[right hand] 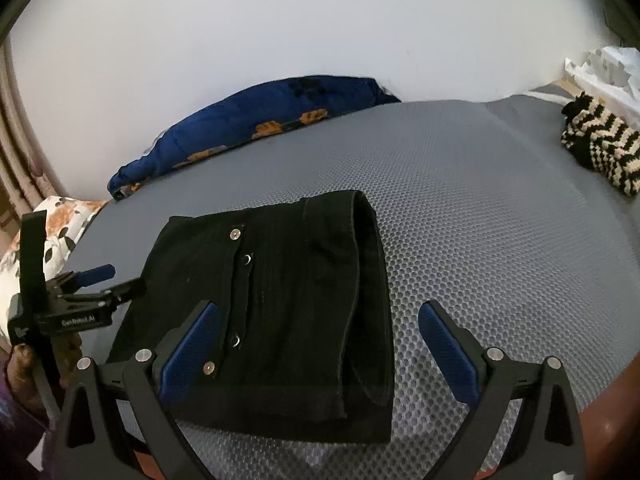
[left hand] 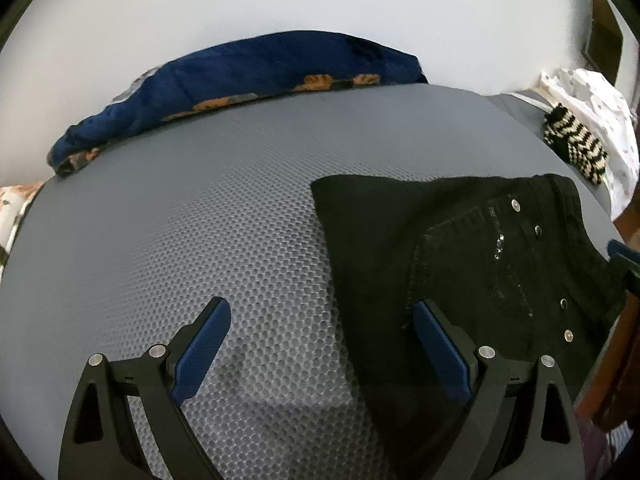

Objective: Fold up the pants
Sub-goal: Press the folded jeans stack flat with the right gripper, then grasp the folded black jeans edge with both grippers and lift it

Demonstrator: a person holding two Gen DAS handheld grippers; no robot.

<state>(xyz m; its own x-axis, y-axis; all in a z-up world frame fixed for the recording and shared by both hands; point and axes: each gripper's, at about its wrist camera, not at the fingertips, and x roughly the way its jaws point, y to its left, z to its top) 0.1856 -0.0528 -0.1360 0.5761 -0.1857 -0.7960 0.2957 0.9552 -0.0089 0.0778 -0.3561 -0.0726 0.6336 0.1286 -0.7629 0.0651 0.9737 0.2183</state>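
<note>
The black pants (right hand: 280, 312) lie folded in the middle of the frame on the gray bed (right hand: 480, 220). Both the left gripper (left hand: 322, 344) and right gripper (right hand: 318, 344) have wide fingers, holding nothing.

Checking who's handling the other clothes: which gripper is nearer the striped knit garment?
Right. The right gripper hovers open over the folded black pants, on the striped knit garment's side; the left gripper is beyond the pants' opposite edge.
</note>
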